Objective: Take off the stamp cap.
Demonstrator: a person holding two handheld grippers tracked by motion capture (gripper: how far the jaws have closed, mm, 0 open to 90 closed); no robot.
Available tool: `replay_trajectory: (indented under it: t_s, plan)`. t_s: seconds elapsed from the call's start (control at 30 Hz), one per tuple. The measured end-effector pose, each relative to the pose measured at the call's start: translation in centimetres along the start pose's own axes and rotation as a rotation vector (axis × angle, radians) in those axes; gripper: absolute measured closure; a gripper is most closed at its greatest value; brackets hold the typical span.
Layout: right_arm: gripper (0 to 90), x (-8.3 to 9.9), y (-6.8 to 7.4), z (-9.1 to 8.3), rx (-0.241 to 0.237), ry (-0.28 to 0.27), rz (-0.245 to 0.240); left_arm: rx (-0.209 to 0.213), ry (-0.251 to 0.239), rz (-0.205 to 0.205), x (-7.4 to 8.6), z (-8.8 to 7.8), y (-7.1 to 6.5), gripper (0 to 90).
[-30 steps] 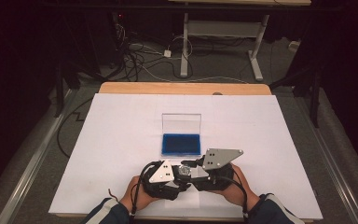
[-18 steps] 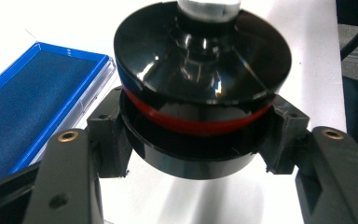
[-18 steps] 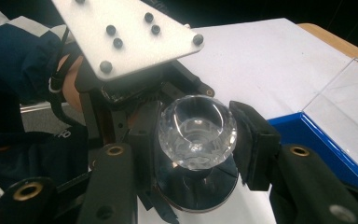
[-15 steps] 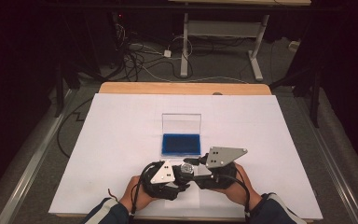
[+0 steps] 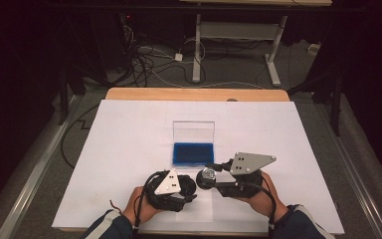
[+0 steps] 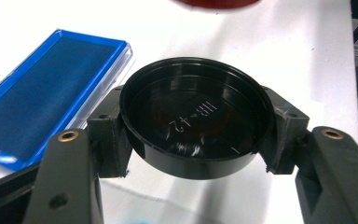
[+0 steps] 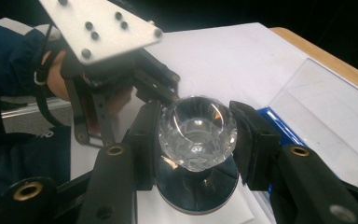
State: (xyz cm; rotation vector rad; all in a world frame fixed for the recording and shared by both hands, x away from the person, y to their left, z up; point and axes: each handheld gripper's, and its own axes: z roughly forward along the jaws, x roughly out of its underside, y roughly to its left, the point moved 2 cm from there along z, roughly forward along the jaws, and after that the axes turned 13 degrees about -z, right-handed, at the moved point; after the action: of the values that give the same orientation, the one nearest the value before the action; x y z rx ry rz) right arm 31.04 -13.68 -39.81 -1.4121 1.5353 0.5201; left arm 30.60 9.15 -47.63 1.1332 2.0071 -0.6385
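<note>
Lab, dark curtains (image 5: 25,55), floor cables (image 5: 144,59) (tangled), white-covered table (image 5: 129,144)

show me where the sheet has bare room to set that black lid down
Bare white sheet lies left of the open blue case, right of it towards the far right corner, and behind its clear lid up to the wooden edge. Crowded: the near middle, where both hands meet.

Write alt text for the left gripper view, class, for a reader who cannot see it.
The left gripper clamps a round black cap by its sides, its open hollow facing the camera. Behind it, on the white table, lies a blue ink pad in a clear case.
</note>
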Motion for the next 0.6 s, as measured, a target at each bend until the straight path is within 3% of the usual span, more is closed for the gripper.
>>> replay_trajectory:
  t_s: [0.6]
  plan:
    - [56.7,1.2,-0.5,-1.8,0.049,0.034,0.003,-0.069,-0.016,-0.045,1.5,-2.9,2.1,36.0]
